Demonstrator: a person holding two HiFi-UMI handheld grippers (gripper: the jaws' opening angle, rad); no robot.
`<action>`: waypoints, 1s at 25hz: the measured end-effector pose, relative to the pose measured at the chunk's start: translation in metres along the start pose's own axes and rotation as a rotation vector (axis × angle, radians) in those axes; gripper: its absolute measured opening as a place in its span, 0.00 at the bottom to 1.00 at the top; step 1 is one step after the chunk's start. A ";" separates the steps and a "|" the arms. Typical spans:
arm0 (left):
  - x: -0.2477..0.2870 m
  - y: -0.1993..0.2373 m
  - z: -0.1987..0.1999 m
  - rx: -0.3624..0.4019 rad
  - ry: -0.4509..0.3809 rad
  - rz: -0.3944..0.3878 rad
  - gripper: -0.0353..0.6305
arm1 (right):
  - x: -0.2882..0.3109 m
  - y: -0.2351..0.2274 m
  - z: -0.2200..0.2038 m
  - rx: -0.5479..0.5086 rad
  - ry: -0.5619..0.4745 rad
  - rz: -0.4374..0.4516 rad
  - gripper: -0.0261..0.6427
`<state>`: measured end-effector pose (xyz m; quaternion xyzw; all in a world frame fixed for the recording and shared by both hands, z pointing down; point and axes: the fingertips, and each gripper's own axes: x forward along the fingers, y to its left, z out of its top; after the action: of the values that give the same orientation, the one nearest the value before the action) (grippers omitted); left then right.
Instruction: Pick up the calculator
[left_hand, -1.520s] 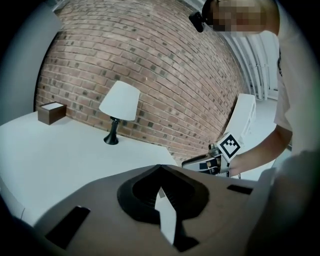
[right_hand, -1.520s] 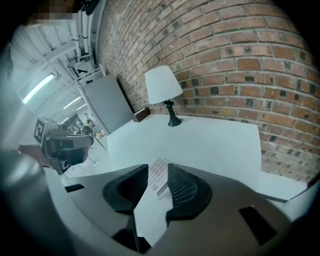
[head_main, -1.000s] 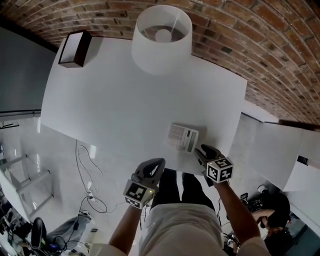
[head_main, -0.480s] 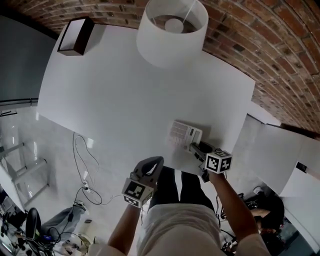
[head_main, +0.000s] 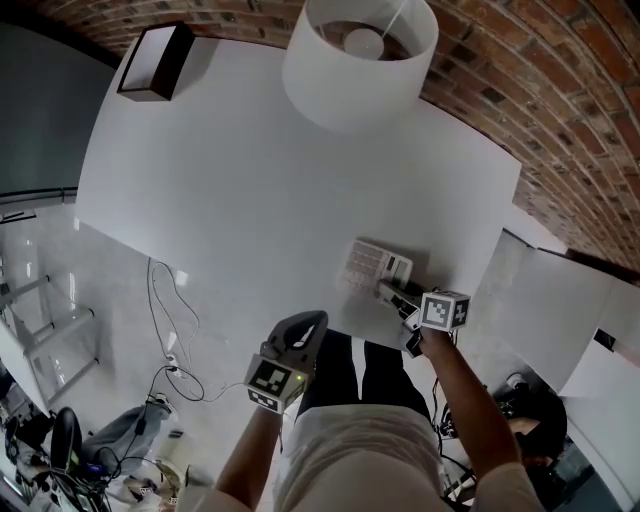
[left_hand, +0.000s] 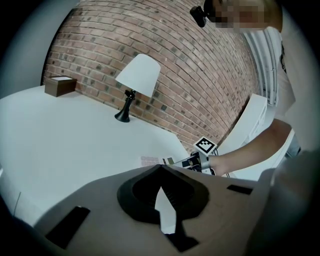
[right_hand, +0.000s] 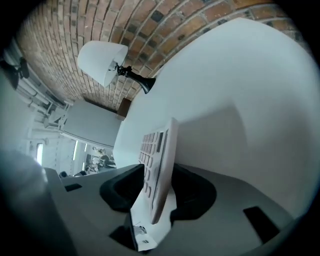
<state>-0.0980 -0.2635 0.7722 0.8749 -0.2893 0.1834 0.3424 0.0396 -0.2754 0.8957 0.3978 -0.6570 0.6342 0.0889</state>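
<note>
Right gripper view puts the calculator right between the jaws of the right gripper. Its near edge reaches into the gap, keys toward one pad and back toward the other, with space showing on the key side. The jaws stand wide and have just been opening, so I judge that they straddle the calculator without pressing on it. The left gripper hangs off the near edge of the table, its jaws drawn together at the tips with nothing between them; it takes no part in the pick. The calculator lies flat on the white table close to that near edge, on the person's right. Approach and alignment look done; closing on the calculator and lifting it are left. Farther back stand a white-shaded lamp and a dark box, well apart from the calculator, by the brick wall.
</note>
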 end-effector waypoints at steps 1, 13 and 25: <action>0.000 0.001 -0.001 -0.002 0.001 0.000 0.07 | 0.001 -0.001 0.000 0.019 0.001 0.013 0.32; -0.012 0.006 -0.007 0.008 0.014 -0.002 0.07 | 0.009 0.000 0.001 0.190 -0.030 0.119 0.22; -0.046 -0.002 0.019 0.032 -0.049 0.017 0.07 | -0.016 0.064 0.020 0.157 -0.118 0.154 0.22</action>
<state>-0.1295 -0.2583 0.7343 0.8820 -0.3020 0.1693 0.3198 0.0173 -0.2949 0.8332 0.3883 -0.6381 0.6642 -0.0302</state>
